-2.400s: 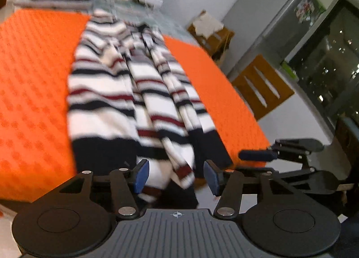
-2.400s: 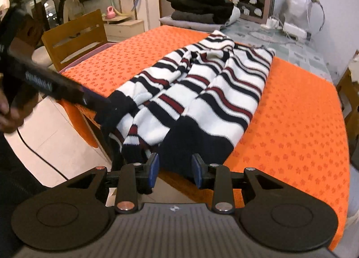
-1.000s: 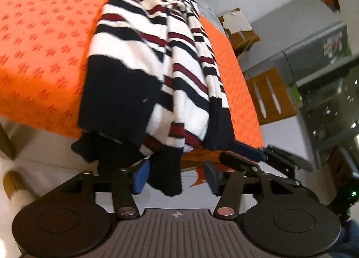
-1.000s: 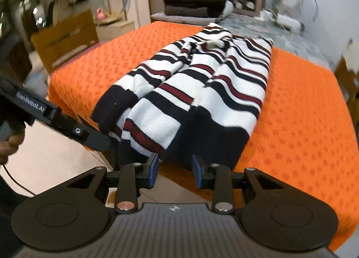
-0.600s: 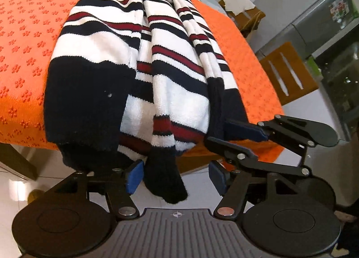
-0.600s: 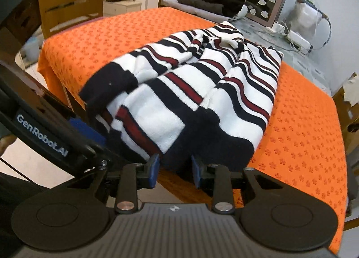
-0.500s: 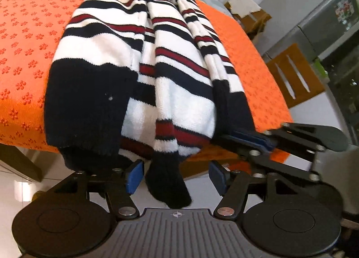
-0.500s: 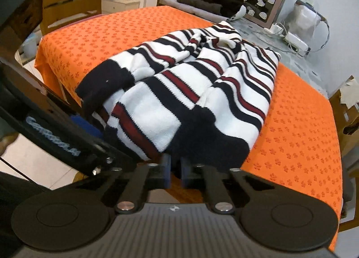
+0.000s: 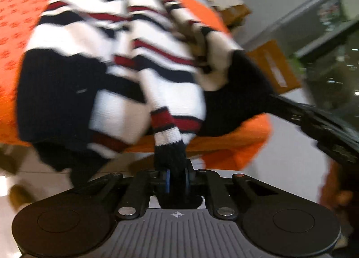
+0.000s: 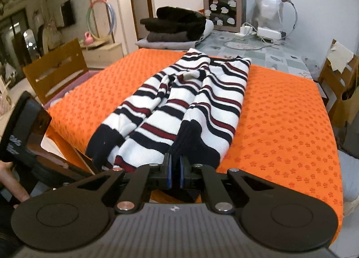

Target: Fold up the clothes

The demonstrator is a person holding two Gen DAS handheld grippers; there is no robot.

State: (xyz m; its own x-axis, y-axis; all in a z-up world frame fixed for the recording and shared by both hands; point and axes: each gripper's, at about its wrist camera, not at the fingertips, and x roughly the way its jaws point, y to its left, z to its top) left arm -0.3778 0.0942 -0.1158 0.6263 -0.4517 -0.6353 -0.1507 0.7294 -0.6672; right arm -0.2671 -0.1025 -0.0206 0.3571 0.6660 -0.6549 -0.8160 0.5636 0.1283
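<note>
Left wrist view: the left gripper (image 9: 176, 178) is clamped on the dark cuff of the striped sweater (image 9: 125, 56), whose blurred body rises just ahead onto the orange cloth (image 9: 13, 22). From the right wrist, the right gripper (image 10: 174, 172) is pinched tight on the sweater's dark hem; the garment stretches forward over the cloth toward a stack of dark folded clothes (image 10: 175, 24) far beyond.

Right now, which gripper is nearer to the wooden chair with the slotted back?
Left. The left gripper holds the sweater at the table corner beside the chair; the right gripper grips the hem farther along the edge.
</note>
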